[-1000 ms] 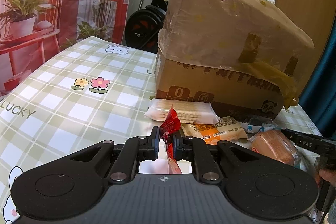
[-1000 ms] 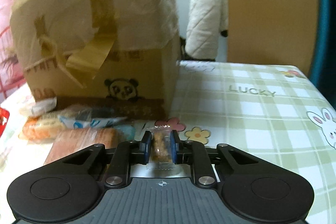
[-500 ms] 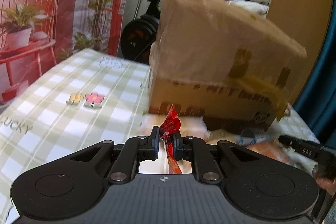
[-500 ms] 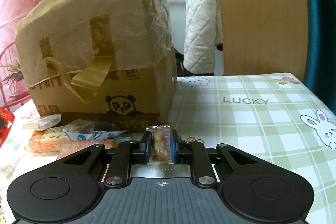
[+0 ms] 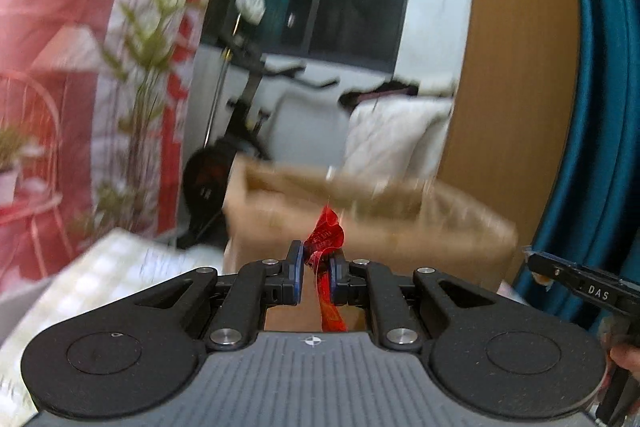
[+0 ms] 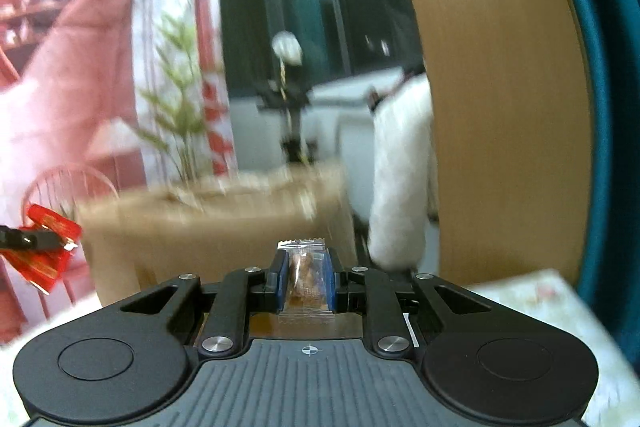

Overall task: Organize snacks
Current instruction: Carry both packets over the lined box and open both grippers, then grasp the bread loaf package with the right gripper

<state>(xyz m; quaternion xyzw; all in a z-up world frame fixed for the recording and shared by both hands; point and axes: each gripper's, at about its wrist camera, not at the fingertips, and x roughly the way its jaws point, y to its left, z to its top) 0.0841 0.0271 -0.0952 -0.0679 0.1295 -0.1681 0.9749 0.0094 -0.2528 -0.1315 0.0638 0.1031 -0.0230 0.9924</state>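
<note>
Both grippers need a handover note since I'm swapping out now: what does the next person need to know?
Left gripper: shut on a crinkled red foil snack packet, held in the air.
Right gripper: shut on a clear plastic packet with a brown snack, also in the air.
The taped brown cardboard box sits just ahead, below both.
Done: both snacks picked up.
Left: place them, probably in the box; other snacks are out of view.

Your left gripper (image 5: 316,267) pinches a red snack wrapper (image 5: 326,241) in front of the blurred cardboard box (image 5: 360,211); your right gripper (image 5: 576,281) shows at the right edge.
</note>
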